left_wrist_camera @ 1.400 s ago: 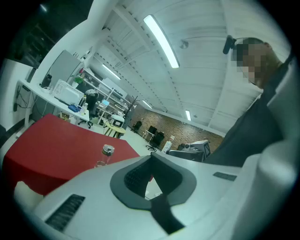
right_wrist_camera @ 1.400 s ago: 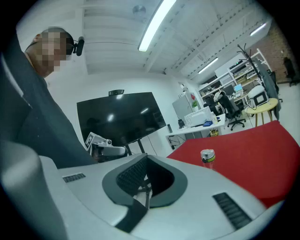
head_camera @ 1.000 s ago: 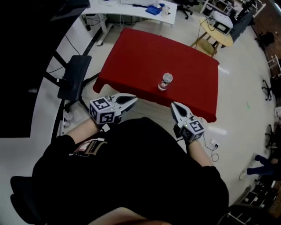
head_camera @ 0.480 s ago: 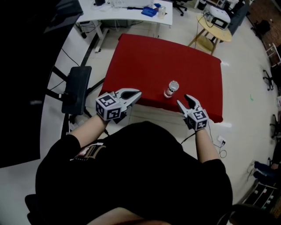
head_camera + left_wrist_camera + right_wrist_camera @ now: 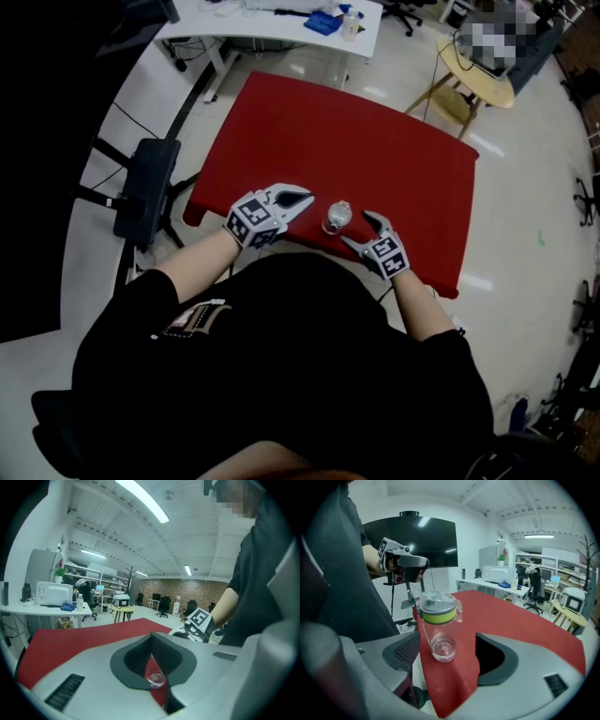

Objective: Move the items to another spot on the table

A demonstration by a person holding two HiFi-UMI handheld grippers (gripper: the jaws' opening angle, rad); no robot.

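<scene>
A clear bottle (image 5: 337, 217) with a grey lid and green band stands upright near the front edge of the red table (image 5: 356, 131). My right gripper (image 5: 359, 231) is just right of it, and its jaws are opening wide. In the right gripper view the bottle (image 5: 438, 627) stands between and just beyond the two jaws, with neither pad touching it. My left gripper (image 5: 307, 199) hovers just left of the bottle with its tips together and nothing held. Through the slit of that gripper the bottle (image 5: 156, 679) shows small.
A black chair (image 5: 141, 187) stands on the floor left of the table. A white desk (image 5: 272, 19) with small items runs along the back. At the back right is a round wooden table (image 5: 478, 80). The red cloth hangs over the table's front edge.
Both grippers have come in over the table's front edge, one on each side of the bottle. The right jaws have gone from nearly shut to wide apart.
</scene>
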